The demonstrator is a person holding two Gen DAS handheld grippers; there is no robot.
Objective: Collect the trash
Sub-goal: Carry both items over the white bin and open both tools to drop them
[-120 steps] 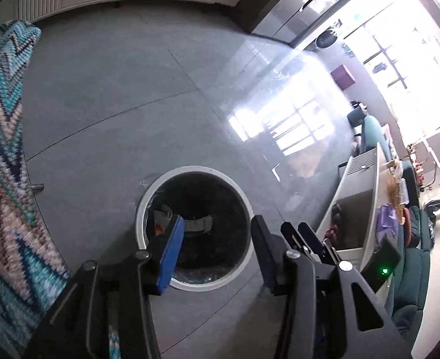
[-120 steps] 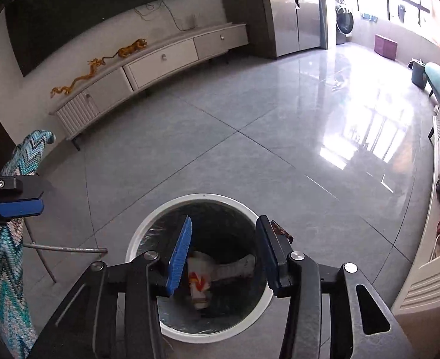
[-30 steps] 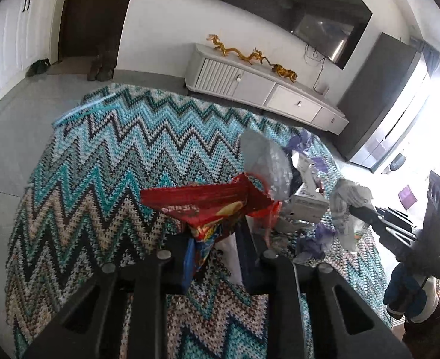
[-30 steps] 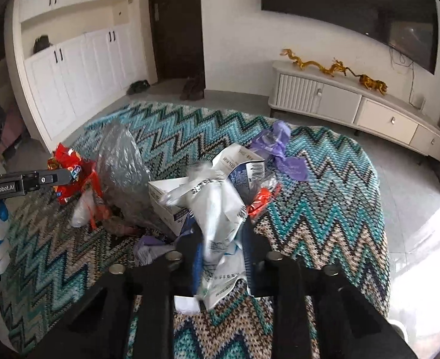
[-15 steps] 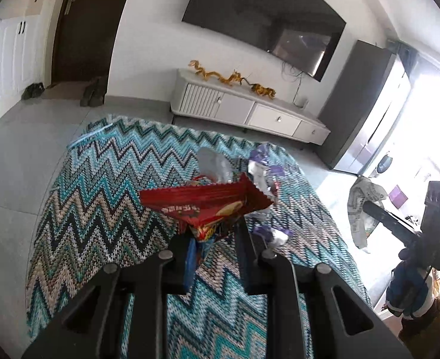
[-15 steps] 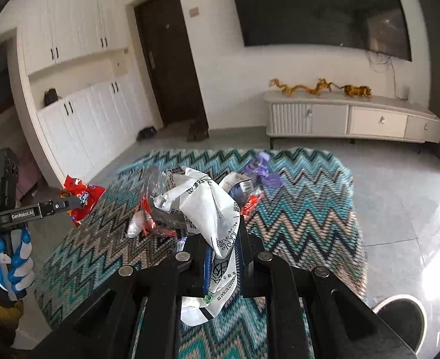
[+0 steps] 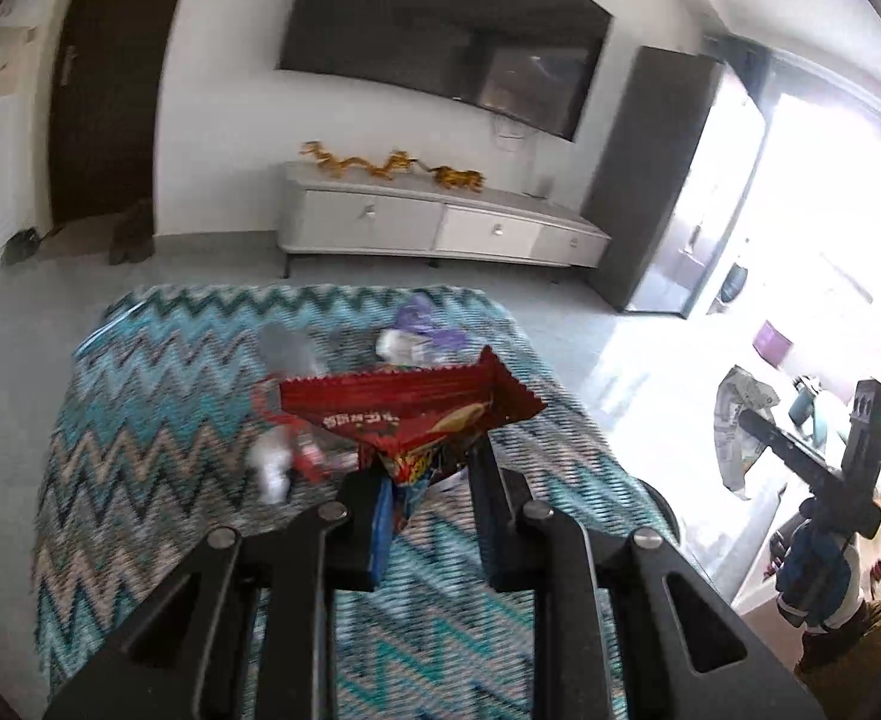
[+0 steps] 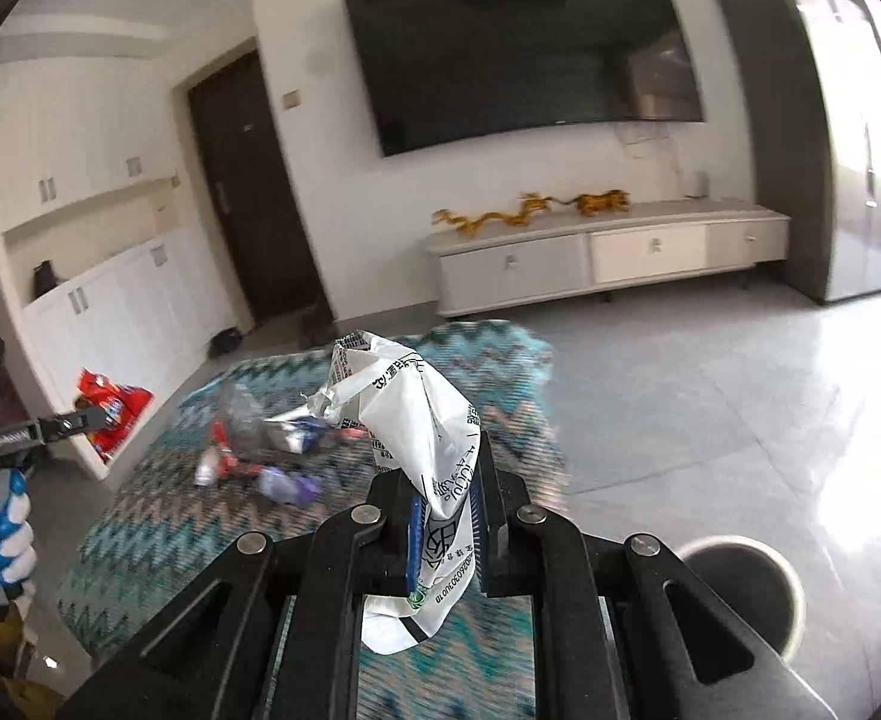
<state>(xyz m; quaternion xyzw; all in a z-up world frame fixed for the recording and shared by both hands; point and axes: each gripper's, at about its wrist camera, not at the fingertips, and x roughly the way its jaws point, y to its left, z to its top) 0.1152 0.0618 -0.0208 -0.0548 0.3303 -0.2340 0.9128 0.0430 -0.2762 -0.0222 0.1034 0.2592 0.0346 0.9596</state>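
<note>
Both jaws clamped: left gripper (image 7: pixel 425 483) pinching glossy red wrapper (image 7: pixel 404 408); right gripper (image 8: pixel 446 522) crumpled white bag (image 8: pixel 422 420).

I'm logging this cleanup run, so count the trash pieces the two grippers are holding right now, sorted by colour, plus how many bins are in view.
Red snack wrapper, in the left gripper: 1
White printed wrapper, in the right gripper: 1
Round bin on the floor: 1
Total: 2 held pieces, 1 bin. The blurred litter left on the zigzag cloth is not counted.
</note>
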